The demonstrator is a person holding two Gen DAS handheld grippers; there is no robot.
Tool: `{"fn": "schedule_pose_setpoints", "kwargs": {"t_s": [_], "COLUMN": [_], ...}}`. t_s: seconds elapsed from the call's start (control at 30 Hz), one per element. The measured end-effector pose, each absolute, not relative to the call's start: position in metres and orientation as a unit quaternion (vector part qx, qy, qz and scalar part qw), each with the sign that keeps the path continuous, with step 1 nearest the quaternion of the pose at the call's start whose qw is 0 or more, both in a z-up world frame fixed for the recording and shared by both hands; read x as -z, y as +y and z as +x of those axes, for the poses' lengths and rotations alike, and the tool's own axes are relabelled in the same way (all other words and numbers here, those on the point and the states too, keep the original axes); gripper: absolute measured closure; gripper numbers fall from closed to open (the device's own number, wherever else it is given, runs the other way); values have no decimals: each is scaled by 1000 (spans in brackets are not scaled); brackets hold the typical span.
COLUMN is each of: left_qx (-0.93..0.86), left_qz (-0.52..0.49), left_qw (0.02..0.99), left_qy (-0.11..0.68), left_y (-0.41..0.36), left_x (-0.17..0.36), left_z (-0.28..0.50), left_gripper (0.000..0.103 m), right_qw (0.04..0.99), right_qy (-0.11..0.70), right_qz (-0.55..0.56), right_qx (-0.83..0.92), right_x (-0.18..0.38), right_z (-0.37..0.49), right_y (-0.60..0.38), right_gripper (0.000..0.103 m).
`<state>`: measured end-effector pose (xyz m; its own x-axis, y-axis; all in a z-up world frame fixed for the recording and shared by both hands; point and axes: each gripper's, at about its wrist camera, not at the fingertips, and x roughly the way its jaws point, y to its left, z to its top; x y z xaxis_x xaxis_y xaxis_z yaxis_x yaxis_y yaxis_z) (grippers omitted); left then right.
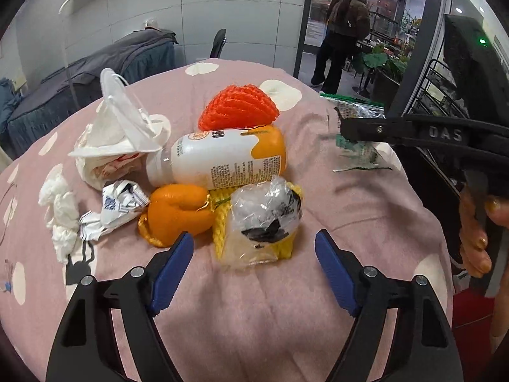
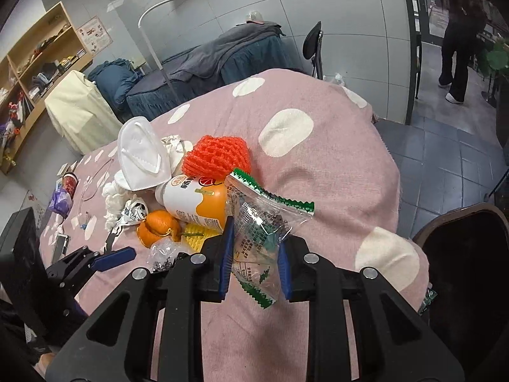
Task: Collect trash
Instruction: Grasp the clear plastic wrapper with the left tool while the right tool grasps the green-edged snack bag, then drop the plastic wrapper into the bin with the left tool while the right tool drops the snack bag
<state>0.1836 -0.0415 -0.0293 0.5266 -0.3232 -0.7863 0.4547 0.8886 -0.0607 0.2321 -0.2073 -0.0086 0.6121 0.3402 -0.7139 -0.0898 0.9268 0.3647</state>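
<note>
Trash is piled on a pink spotted cloth (image 1: 254, 312): a white and orange bottle (image 1: 222, 159) on its side, a red foam net (image 1: 237, 108), orange peel (image 1: 178, 213), a yellow foam net (image 1: 219, 222), a clear bag with black bits (image 1: 267, 210), a white mask (image 1: 127, 117), tissues (image 1: 60, 210) and a crumpled wrapper (image 1: 117, 203). My left gripper (image 1: 254, 243) is open, its blue pads either side of the clear bag's near end, apart from it. My right gripper (image 2: 256, 248) is shut on a clear green-edged wrapper (image 2: 264, 219), lifted off the cloth right of the pile.
A dark open bin (image 2: 461, 270) sits at the table's right edge. A phone (image 2: 60, 245), a cup (image 2: 70, 184) and a purple packet (image 2: 59, 202) lie on the table's left. A person (image 1: 340, 31) stands by the doorway. A covered bed (image 2: 222, 54) and a chair (image 2: 313, 44) stand behind.
</note>
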Motion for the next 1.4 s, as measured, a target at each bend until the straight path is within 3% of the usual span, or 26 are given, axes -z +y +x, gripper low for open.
{"fn": "schedule_pose_setpoints", "kwargs": {"t_s": [0.1,0.17,0.37,0.83,1.23,1.3,1.37,1.4], "left_qx": [223,221,220,287,392,398,404,407], "left_qz": [82,77,57,26,51,59,65,66], "left_qw": [868,865,871,880,832,827,821,818], "left_qy": [437,444,436,377,390,392,398,401], "left_y": [-52,-55,-54,-86,-174,-185,-195,-199], "left_x": [33,37,35,-12,-10,-7,-5,-3], "left_z": [195,202,199,156,135,133,131,132], "left_gripper": [33,46,54,56,56,56,56,56], "right_qw": [893,896,908,921,850,839,832,831], "right_qy": [413,408,392,352,453,464,470,468], "right_qz": [141,138,120,165,217,232,244,247], "right_qx": [-112,-109,-84,24,160,163,165,169], "right_x": [3,0,-3,-4,74,88,99,101], "right_z": [219,211,194,140,108,109,109,108], "right_y": [-212,-215,-225,-304,-412,-418,-422,-424], "right_gripper": [78,78,78,78,78,70,40,35]}}
